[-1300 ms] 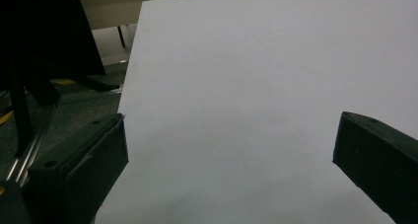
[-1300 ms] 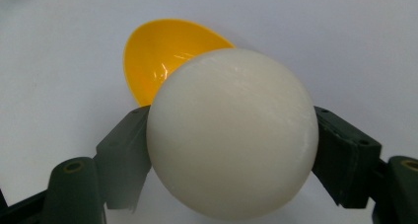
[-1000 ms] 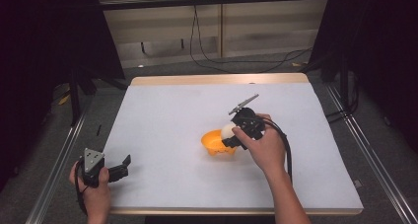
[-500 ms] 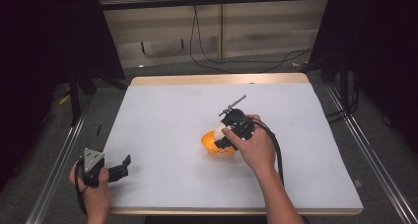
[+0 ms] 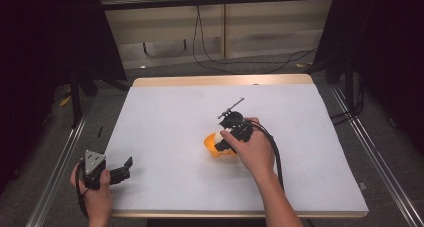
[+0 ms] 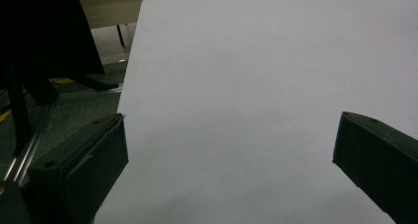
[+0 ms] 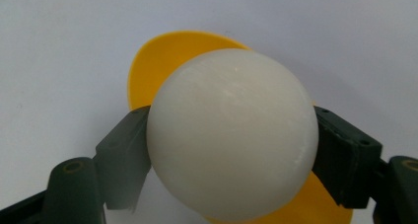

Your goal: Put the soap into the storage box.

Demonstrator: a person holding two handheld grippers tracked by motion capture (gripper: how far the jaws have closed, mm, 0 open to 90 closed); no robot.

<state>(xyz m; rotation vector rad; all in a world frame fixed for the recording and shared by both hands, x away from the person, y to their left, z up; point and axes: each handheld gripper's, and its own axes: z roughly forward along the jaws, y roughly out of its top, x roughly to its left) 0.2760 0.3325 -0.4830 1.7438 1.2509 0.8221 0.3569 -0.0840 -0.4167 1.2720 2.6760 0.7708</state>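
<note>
My right fingers (image 7: 123, 155) are clamped on either side of the white ball (image 7: 231, 135), which hangs right over the yellow bowl (image 7: 167, 56) mid-worktop (image 5: 165, 117). The bowl lies straight below, nothing between. My left gripper (image 5: 112, 171) idles well apart at the near left corner, fingers spread and empty.

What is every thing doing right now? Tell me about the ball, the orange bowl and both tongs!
White ball: gripped between the right tongs' jaws, above the bowl.
Orange bowl: on the white table, right under the ball; no other contents visible.
Right tongs: shut on the white ball.
Left tongs: open, nothing between the jaws, at the table's near left corner.
</note>
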